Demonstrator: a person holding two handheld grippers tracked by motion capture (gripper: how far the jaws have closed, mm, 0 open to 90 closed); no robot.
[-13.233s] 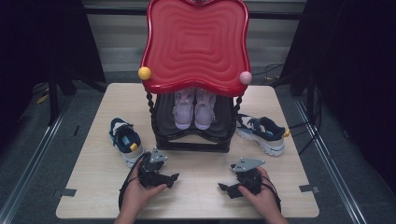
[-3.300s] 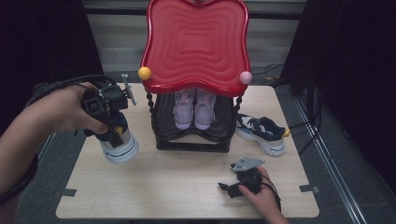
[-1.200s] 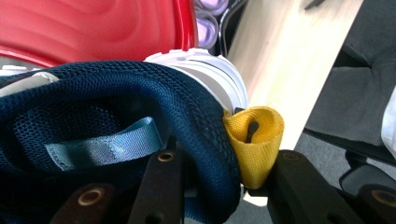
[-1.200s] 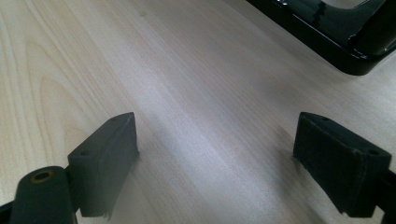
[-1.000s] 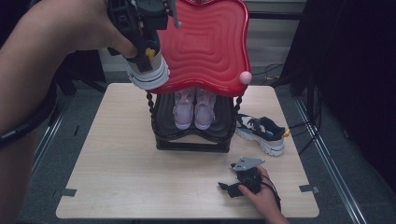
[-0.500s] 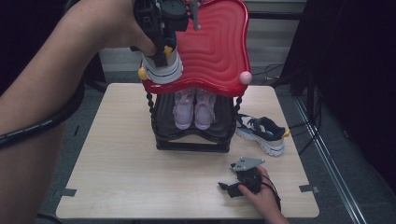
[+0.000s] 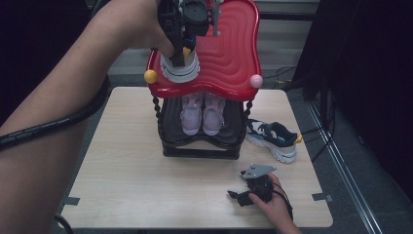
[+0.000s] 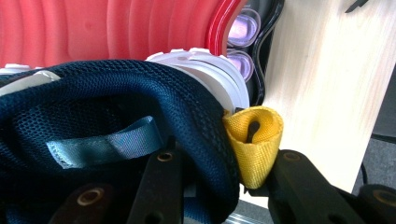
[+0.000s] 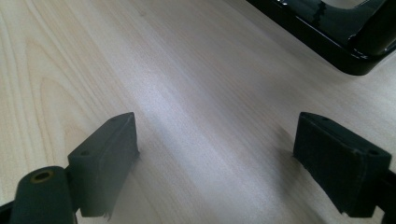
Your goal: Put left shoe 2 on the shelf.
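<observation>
Jaws on the left gripper (image 7: pixel 187 22) are clamped on the heel of a navy mesh sneaker (image 7: pixel 179 68), right by its yellow pull loop (image 8: pixel 254 140). In the high view that shoe hangs at the top centre of the frame, over the left edge of the red wavy shelf (image 7: pixel 229 48). The right gripper (image 7: pixel 243 195) sits low on the table (image 7: pixel 131 170) at the lower right, jaws spread wide with bare wood between them. A pink pair (image 7: pixel 202 112) sits on the black lower shelf (image 7: pixel 170 126), and another navy sneaker (image 7: pixel 272 139) lies right of the rack.
</observation>
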